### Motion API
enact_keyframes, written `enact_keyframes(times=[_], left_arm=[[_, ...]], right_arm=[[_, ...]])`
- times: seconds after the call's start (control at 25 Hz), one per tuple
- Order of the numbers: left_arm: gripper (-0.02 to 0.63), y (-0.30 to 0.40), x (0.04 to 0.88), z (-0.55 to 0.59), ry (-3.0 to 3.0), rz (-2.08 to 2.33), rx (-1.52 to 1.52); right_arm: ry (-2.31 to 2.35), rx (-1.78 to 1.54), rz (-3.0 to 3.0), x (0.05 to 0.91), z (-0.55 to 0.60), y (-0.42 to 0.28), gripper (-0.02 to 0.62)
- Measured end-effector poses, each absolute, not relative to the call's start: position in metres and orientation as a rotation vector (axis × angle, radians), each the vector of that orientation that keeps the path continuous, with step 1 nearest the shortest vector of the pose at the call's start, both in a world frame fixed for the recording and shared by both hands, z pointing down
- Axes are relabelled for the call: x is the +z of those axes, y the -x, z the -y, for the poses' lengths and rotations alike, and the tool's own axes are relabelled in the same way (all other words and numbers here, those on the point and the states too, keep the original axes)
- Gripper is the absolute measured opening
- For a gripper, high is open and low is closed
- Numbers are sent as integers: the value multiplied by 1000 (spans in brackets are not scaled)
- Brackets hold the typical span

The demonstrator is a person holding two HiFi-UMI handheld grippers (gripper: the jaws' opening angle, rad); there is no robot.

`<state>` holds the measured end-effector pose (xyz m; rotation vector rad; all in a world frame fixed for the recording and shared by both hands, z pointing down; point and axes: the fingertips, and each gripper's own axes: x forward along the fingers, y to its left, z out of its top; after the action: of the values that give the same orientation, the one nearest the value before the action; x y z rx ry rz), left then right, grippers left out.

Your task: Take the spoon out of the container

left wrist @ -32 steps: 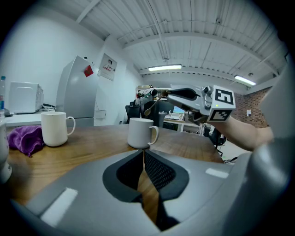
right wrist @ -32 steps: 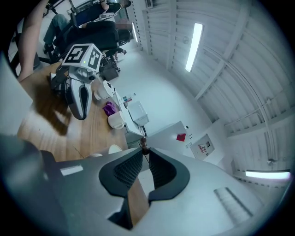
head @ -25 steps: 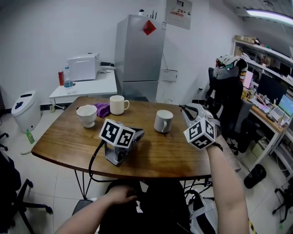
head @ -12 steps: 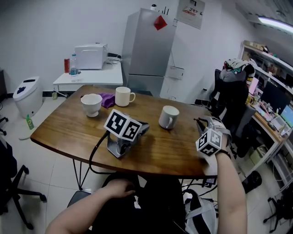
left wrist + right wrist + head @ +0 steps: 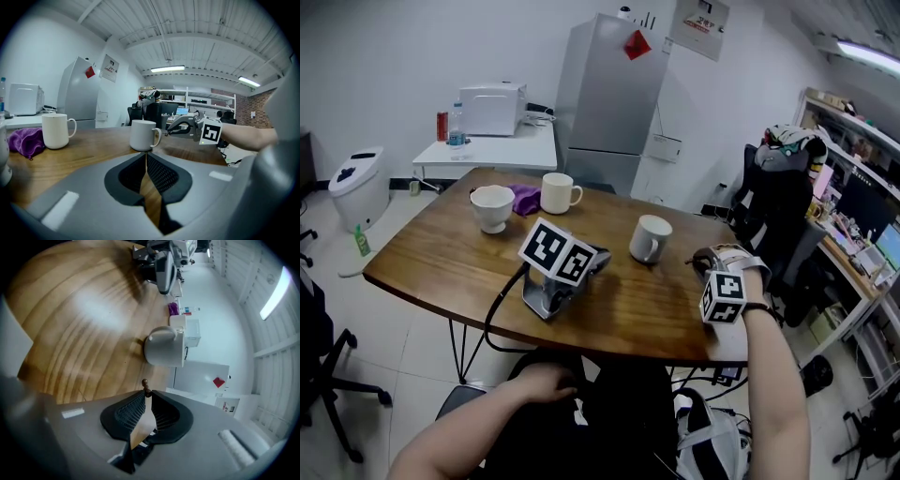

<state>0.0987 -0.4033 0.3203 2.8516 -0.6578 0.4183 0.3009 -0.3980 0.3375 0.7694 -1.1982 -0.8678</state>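
- Head view: right tongs (image 5: 701,261) held above the wooden surface (image 5: 441,262) near its right edge, marker cube facing up.
- A thin dark stick pokes out of their tip, probably the spoon (image 5: 691,261); too small here to be sure.
- White mug (image 5: 650,239) stands at 10 o'clock from the right tongs, close by, not touching them.
- Spoon is outside the mug, in the air beside it.
- Left tongs (image 5: 602,259) lie on the surface at 8 o'clock from the mug, with no hand on them.
- Left hand (image 5: 546,384) rests in the person's lap.
- Second mug (image 5: 558,193), white cup (image 5: 492,208) and purple cloth (image 5: 525,199) sit at the far left of the surface, at 10 o'clock from the left tongs.
- Left gripper view: left tongs pressed together, only a thin slit between the pads, nothing in it.
- The mug stands at 12 o'clock just past their tip, and the right tongs are at 2 o'clock, pointing at the mug's handle.
- Right gripper view: right tongs pinching the spoon's thin handle, its brown knob end sticking out past the pads.
- The spoon's bowl is hidden inside the tongs.
- The mug is at 12 o'clock ahead and the left tongs are far off beyond it.
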Motion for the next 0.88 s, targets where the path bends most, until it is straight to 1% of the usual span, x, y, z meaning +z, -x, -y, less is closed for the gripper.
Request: enact_keyframes(times=[0.2,0.44,0.6,0.88], left_arm=[[11,-100,319,404,-2852,659,417],[11,-99,319,403,-2852,659,418],[11,-99,319,403,-2852,660,418],[11,-99,320,404,-2852,660,418]], right_arm=[[-612,-855,1180,354,394,-295,46],[-561,-827,1179,366,391,-293,55],[-574,-795,1227,368,388,-292,100],[-715,-793,1308,348,389,-287,100]])
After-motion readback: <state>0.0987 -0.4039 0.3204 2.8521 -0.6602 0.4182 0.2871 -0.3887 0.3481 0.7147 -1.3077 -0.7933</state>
